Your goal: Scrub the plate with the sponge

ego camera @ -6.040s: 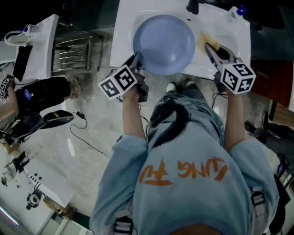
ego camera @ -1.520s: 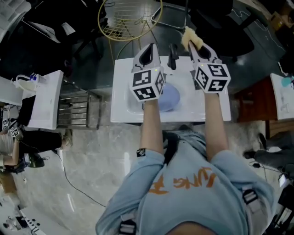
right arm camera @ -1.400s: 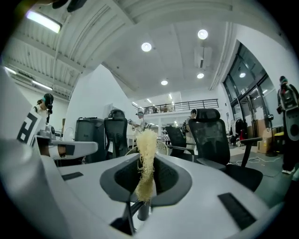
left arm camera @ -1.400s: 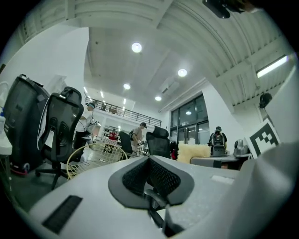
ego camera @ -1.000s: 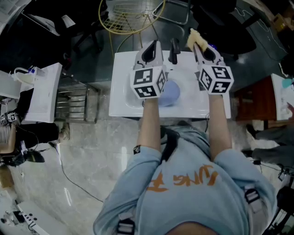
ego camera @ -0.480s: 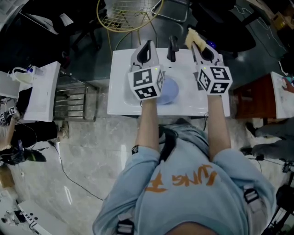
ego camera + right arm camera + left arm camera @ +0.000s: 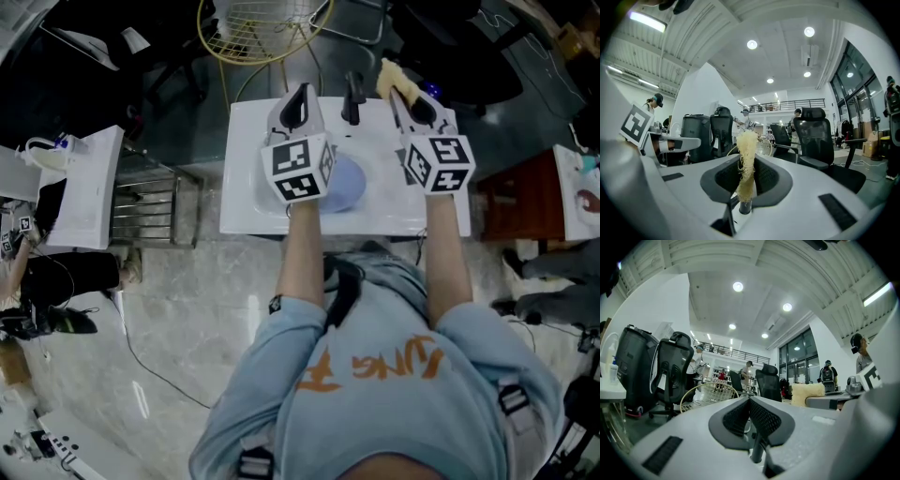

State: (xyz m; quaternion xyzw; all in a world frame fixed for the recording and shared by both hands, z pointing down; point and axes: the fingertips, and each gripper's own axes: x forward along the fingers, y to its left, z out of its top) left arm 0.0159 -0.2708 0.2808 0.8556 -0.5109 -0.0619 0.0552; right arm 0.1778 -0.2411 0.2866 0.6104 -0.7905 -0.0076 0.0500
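yellow sponge (image 7: pixel 746 157) sat pinched between the pads of the right gripper (image 7: pixel 398 91). its frayed top stood up past the jaw tips, and the jaws were closed to the sponge's thickness and no further. left gripper (image 7: pixel 750 413): jaws pressed fully together, nothing between them.

change: six seconds before, both grippers were down at the sink (image 7: pixel 246 202). the left was at the rim of the plate (image 7: pixel 349 186) and the right was at the sponge on the sink's right ledge. at this moment both were raised and pointing level, out over the sink toward the room, and the sponge had come up with the right. over the last second and a half the hands barely shifted.

plate: lay in the basin, largely hidden under the left gripper's marker cube in the head view. neither gripper touched it.

judgement: sponge pickup done, scrubbing not under way. the sponge was well clear of the plate, so the right would have to come down and tip toward the basin. the plate was unheld and might slide under a scrub stroke unless the left steadied it.
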